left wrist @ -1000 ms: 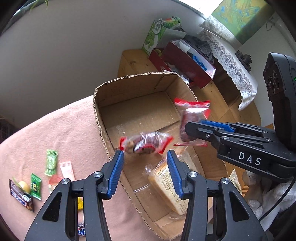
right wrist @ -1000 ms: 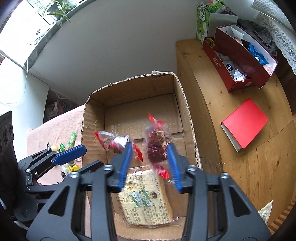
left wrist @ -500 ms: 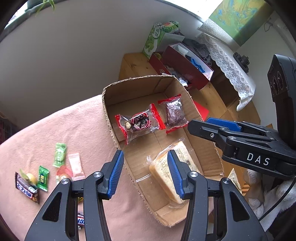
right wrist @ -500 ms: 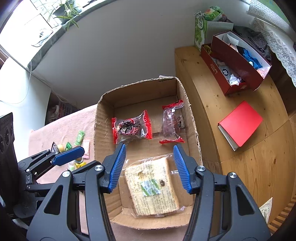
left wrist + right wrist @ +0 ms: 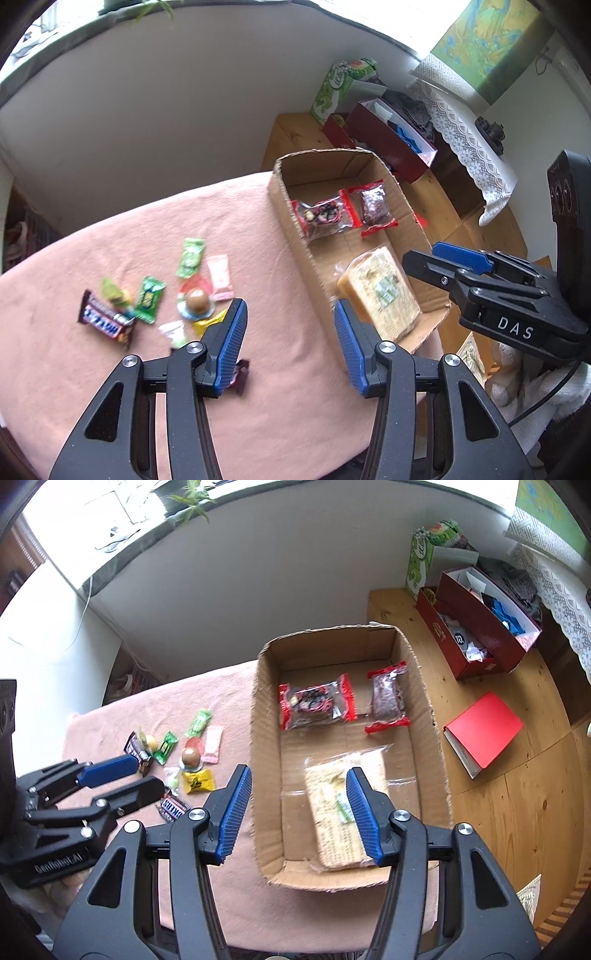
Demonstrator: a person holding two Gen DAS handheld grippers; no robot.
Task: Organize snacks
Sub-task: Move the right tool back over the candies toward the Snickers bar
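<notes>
An open cardboard box (image 5: 258, 738) on the pink cloth holds a red-ended nut packet (image 5: 314, 703), a dark red-ended packet (image 5: 386, 698) and a clear bread pack (image 5: 332, 801). My right gripper (image 5: 298, 775) hangs open over the box's near left wall, nothing between its fingers. My left gripper (image 5: 288, 314) is open and empty over the cloth just left of the box (image 5: 295, 236). Left of it lie several small snacks: a chocolate bar (image 5: 105, 321), a green candy (image 5: 190, 256), a pink sachet (image 5: 219, 275) and a round candy (image 5: 197, 301). Each view shows the other gripper at its side edge.
Right of the box, on wooden boards, are a dark red shoebox (image 5: 480, 627) full of odds and ends, a red book (image 5: 484, 727) and a green carton (image 5: 424, 565). The pink cloth (image 5: 147, 369) ends near the bottom of both views. A white wall runs behind.
A second ago the two red packets were dropping from the grippers into the box; now they lie flat in it. Both grippers have drawn up and back, the left one over the cloth.
</notes>
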